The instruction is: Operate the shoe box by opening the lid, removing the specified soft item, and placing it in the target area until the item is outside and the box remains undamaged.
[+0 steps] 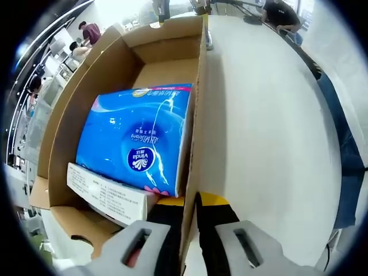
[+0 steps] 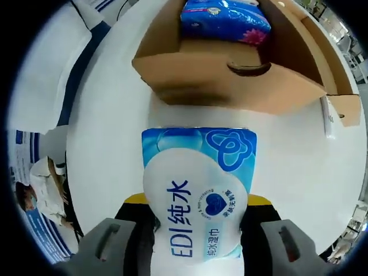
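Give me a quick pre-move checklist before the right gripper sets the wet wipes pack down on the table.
1. Wet wipes pack between the right gripper jaws: ok.
2. Pack outside the cardboard box: ok.
3. Left gripper jaws straddle the box wall, steadying it: ok.
4. Box undamaged: no tears seen; far sides cannot tell.
5. White table bare beside the pack: ok.
6. Blue tissue pack and white carton lie inside the box: ok.

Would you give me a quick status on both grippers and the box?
Left gripper clamped on the box wall. Right gripper shut on the wet-wipes pack, outside on the table. Blue tissue pack in the box.
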`<state>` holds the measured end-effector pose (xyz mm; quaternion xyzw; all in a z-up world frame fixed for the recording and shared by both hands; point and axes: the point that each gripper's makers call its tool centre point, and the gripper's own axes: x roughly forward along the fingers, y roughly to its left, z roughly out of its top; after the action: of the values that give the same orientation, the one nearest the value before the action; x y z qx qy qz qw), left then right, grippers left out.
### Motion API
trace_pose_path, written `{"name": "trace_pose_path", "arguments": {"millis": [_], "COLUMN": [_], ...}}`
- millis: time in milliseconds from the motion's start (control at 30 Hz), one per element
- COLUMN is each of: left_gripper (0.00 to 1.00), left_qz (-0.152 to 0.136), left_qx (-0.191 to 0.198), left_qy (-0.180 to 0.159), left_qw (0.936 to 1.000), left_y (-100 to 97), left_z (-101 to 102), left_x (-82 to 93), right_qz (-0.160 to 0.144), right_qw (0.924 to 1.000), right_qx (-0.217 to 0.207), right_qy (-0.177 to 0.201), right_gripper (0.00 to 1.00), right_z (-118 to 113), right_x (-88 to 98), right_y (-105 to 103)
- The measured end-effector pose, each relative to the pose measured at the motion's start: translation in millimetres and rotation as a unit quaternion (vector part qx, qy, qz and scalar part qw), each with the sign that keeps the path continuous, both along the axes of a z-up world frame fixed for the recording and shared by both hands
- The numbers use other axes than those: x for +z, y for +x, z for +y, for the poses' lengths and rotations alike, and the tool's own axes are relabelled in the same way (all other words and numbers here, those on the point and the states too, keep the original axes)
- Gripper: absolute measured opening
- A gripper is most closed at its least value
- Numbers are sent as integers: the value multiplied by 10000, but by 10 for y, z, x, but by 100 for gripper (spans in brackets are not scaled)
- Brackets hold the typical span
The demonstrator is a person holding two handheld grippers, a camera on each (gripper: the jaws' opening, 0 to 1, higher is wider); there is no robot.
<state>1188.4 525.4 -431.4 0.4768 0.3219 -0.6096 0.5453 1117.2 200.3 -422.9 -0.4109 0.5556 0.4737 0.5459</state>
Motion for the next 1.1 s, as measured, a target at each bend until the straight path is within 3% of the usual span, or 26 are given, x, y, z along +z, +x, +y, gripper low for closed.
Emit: {"name": "trace_pose_path", "arguments": {"millis": [267, 400, 467, 533, 600, 800, 1100], "left_gripper": [5, 5, 5, 5, 5, 5, 5], "left_qz": [16, 4, -8, -7, 23, 41, 43], "left_qx": [21, 16, 17, 55, 92, 72, 169], "left_qy": [10, 8, 2, 7, 23, 29, 49], "left_qw": [10000, 10000, 10000, 10000, 10000, 10000, 9998], "left_y": [19, 22, 27, 27, 28, 8, 15], "left_z": [5, 6, 11, 13, 15, 14, 16], "left_x": [-17, -22, -33, -34, -34, -11, -1], "right_qz": [-157, -377, -682, -753, -902, -1501, -1972], "right_qw": [9998, 9991, 9960, 9968, 9952, 9800, 9619], "right_qx": [104, 218, 356, -14, -253, -1034, -1706], "right_qy": [-18, -9, 462, 250, 269, 793, 815], "right_gripper": [63, 69, 73, 74, 77, 82, 82], "right_z": [-20, -25, 78, 0, 4, 122, 52], "right_x": [14, 46, 92, 154, 221, 537, 972], "right_y": [28, 88, 169, 167, 192, 245, 141]}}
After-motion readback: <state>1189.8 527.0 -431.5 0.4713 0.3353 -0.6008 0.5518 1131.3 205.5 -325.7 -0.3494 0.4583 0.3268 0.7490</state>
